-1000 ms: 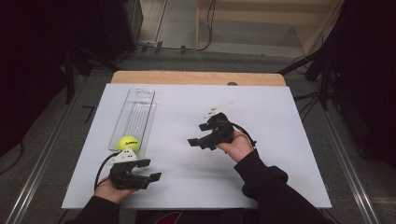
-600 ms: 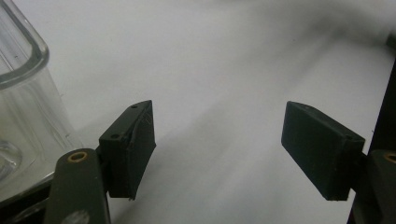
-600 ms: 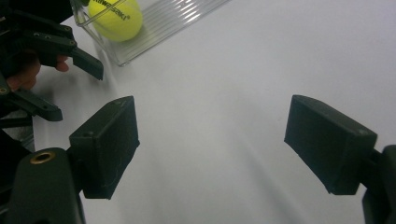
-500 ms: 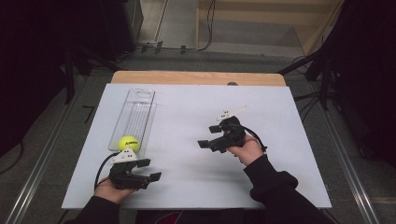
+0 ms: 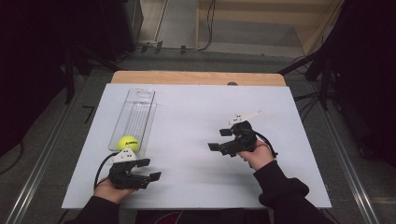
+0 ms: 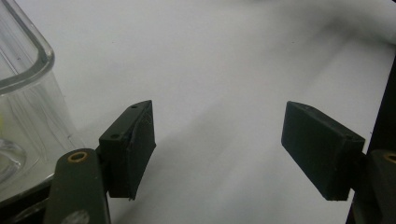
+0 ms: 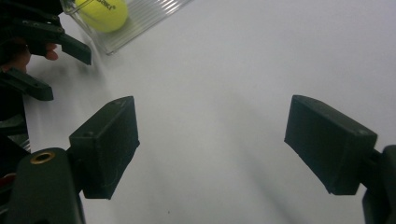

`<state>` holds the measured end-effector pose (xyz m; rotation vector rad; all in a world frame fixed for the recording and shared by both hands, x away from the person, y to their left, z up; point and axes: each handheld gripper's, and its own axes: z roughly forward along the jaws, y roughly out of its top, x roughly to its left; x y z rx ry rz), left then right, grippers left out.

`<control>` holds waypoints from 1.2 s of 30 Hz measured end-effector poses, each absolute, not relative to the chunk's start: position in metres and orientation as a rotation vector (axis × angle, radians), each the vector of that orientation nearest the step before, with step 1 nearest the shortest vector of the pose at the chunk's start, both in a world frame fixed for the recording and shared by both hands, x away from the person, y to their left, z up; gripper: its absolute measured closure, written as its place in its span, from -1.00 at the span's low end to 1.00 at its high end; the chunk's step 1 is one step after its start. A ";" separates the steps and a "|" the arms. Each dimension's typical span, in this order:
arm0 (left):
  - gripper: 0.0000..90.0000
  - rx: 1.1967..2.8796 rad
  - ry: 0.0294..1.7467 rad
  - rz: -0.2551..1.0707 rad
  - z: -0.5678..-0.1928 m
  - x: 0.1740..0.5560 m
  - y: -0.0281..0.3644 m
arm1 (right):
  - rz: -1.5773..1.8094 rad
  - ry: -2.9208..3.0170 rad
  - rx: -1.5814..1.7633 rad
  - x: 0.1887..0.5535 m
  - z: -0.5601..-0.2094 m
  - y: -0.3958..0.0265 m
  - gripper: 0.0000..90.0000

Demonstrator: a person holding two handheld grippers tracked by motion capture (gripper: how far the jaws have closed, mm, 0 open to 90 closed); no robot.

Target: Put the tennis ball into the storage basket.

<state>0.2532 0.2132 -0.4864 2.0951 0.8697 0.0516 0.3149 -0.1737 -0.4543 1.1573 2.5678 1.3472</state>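
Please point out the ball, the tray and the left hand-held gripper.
ball (image 5: 127, 142), high view, on its yellow top.
tray (image 5: 140, 99), high view, on its clear far end.
left hand-held gripper (image 5: 150, 170), high view, between its open jaw tips.

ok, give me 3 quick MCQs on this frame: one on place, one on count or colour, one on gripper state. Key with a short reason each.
1. Where does the tennis ball lie?
A. in the near end of the clear container
B. between the right gripper's jaws
C. on the bare table by the far edge

2. How many balls are on the table?
A. three
B. one
C. none

3. How do the jaws of the left gripper and the right gripper stand?
A. both shut
B. left shut on the ball, right open
C. both open and empty

Key: 1 A, the yellow ball sits inside the container's end nearest the person. 2 B, a single ball shows in the high view. 3 C, each gripper view shows wide-apart jaws with bare table between.
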 end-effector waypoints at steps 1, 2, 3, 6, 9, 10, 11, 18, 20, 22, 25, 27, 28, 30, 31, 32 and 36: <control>-0.41 2.096 0.868 0.051 -0.486 0.253 0.213 | 1.346 2.566 1.164 0.314 -0.454 -0.175 -0.65; -0.41 2.096 0.869 0.051 -0.486 0.253 0.213 | 1.345 2.559 1.171 0.313 -0.454 -0.177 -0.65; -0.42 2.095 0.870 0.052 -0.486 0.253 0.213 | 1.343 2.556 1.179 0.311 -0.454 -0.178 -0.65; -0.42 2.090 0.874 0.052 -0.486 0.253 0.213 | 1.337 2.549 1.190 0.308 -0.455 -0.182 -0.65; -0.42 2.092 0.873 0.052 -0.486 0.253 0.213 | 1.335 2.548 1.192 0.304 -0.455 -0.186 -0.65; -0.42 2.093 0.870 0.051 -0.486 0.253 0.213 | 1.337 2.548 1.197 0.303 -0.455 -0.188 -0.65; -0.42 2.096 0.870 0.052 -0.486 0.253 0.213 | 1.334 2.540 1.205 0.300 -0.456 -0.191 -0.65; -0.42 2.093 0.872 0.050 -0.486 0.253 0.213 | 1.325 2.532 1.217 0.294 -0.459 -0.198 -0.65; -0.41 2.093 0.872 0.052 -0.486 0.253 0.213 | 1.319 2.528 1.227 0.291 -0.461 -0.200 -0.65; -0.42 2.092 0.873 0.050 -0.486 0.253 0.213 | 1.315 2.528 1.227 0.290 -0.462 -0.203 -0.65; -0.42 2.094 0.870 0.049 -0.486 0.253 0.214 | 1.310 2.523 1.241 0.287 -0.463 -0.206 -0.65; -0.41 2.094 0.870 0.051 -0.486 0.253 0.214 | 1.305 2.518 1.242 0.286 -0.463 -0.209 -0.65; -0.41 2.094 0.870 0.051 -0.486 0.253 0.214 | 1.302 2.514 1.252 0.284 -0.464 -0.211 -0.65; -0.41 2.093 0.869 0.050 -0.486 0.253 0.214 | 1.294 2.511 1.255 0.283 -0.465 -0.213 -0.65; -0.42 2.091 0.869 0.051 -0.486 0.253 0.214 | 1.293 2.509 1.261 0.282 -0.466 -0.214 -0.65; -0.41 2.091 0.870 0.051 -0.486 0.253 0.214 | 1.291 2.508 1.264 0.281 -0.467 -0.215 -0.65; -0.41 2.092 0.871 0.054 -0.486 0.253 0.214 | 1.287 2.498 1.270 0.278 -0.469 -0.219 -0.65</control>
